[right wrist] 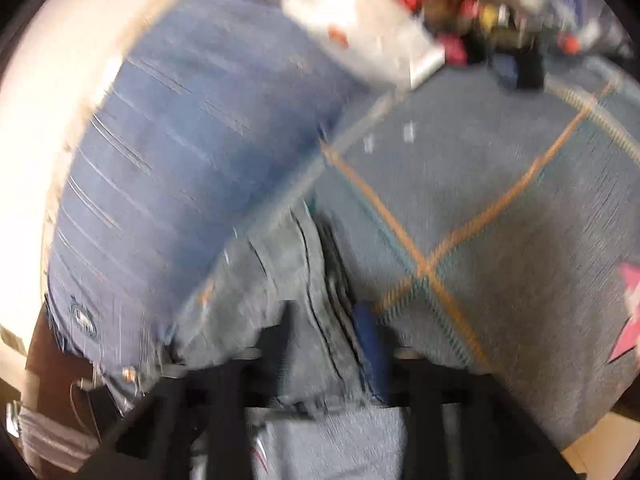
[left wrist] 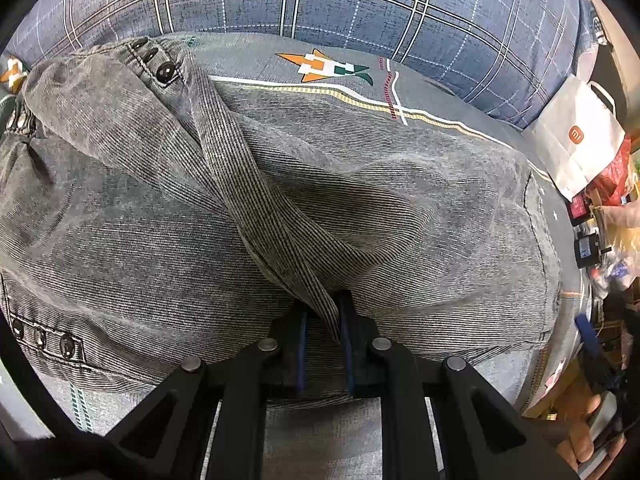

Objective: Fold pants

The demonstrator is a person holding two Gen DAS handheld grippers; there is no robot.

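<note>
Grey washed denim pants [left wrist: 168,216] lie bunched on a grey printed bedsheet [left wrist: 424,92], filling the left wrist view, with snap buttons at the upper left and lower left. My left gripper [left wrist: 324,312] is shut on a raised ridge of the pants fabric [left wrist: 280,216] that runs up and left from the fingertips. In the blurred right wrist view, my right gripper [right wrist: 328,320] is shut on a hem edge of the pants [right wrist: 308,280], held just above the sheet [right wrist: 520,200]. One blue pad [right wrist: 366,332] shows to the right of the cloth.
A blue plaid pillow or duvet [left wrist: 360,4] lies behind the pants and shows in the right wrist view [right wrist: 192,128]. A white paper bag [left wrist: 576,136] and cluttered small items stand at the bed's right side. The bag [right wrist: 360,32] is blurred in the right wrist view.
</note>
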